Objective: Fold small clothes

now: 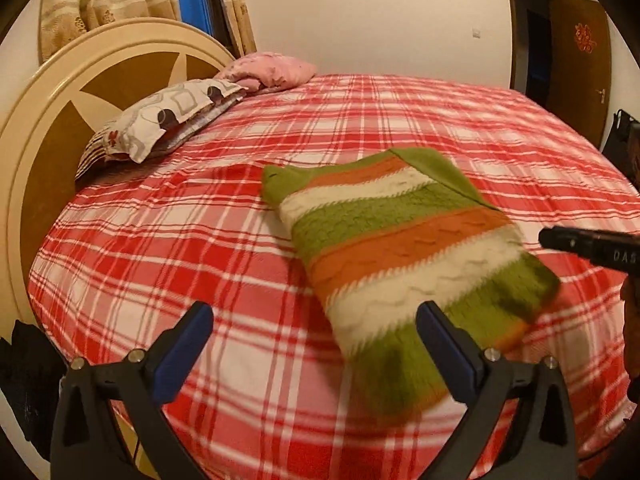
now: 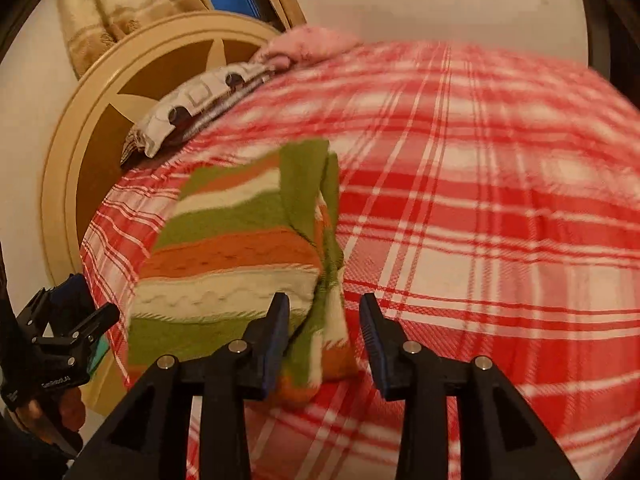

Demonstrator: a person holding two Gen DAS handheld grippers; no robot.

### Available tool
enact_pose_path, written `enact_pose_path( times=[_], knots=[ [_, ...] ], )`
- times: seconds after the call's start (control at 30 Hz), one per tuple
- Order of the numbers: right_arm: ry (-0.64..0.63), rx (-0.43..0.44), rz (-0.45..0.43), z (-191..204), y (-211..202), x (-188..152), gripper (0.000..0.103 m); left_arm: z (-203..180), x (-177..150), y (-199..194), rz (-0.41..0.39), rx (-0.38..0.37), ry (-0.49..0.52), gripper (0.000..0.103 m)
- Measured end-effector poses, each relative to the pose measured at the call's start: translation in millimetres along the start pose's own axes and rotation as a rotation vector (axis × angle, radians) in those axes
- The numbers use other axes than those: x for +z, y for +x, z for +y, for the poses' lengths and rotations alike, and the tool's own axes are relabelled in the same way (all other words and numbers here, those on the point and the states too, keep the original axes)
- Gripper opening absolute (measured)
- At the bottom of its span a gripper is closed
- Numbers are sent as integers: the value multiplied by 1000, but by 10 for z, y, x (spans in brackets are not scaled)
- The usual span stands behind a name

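The left hand-held gripper [image 1: 314,326] hovers over the bed [image 1: 200,240] with its fingers spread wide, gripping nothing. The right hand-held gripper [image 2: 324,316] also has its fingers apart and empty, poised just above the near edge of the striped sweater [image 2: 228,256]. The sweater lies folded on the red plaid bed cover, well apart from the pillows [image 1: 160,124] by the headboard [image 1: 48,128].
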State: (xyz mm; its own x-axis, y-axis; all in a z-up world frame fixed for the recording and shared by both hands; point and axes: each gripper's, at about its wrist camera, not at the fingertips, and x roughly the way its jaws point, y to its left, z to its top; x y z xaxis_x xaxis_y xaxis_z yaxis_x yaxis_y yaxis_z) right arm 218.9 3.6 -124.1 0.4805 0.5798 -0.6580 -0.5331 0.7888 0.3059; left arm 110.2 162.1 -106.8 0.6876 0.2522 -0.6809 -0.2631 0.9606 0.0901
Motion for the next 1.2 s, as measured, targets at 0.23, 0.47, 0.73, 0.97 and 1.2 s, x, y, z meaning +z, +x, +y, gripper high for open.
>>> enact_pose_path(
  times=[0.23, 0.47, 0.73, 0.97, 1.2],
  knots=[
    [-113, -57, -139, 401, -627, -46, 41, 10, 51, -412, -94, -58, -32, 103],
    [-169, -71, -222, 633, -1011, -78, 41, 20, 92, -615, -146, -85, -49, 103],
    [-171, -85, -238, 672, -1155, -87, 43, 68, 136, -776, -194, -86, -67, 103],
    [-184, -80, -244, 717, -1215, -102, 43, 94, 149, -829, -208, -85, -78, 103],
    [-181, -75, -256, 724, -1260, -117, 44, 90, 141, -855, -214, -85, -81, 103]
  ],
)
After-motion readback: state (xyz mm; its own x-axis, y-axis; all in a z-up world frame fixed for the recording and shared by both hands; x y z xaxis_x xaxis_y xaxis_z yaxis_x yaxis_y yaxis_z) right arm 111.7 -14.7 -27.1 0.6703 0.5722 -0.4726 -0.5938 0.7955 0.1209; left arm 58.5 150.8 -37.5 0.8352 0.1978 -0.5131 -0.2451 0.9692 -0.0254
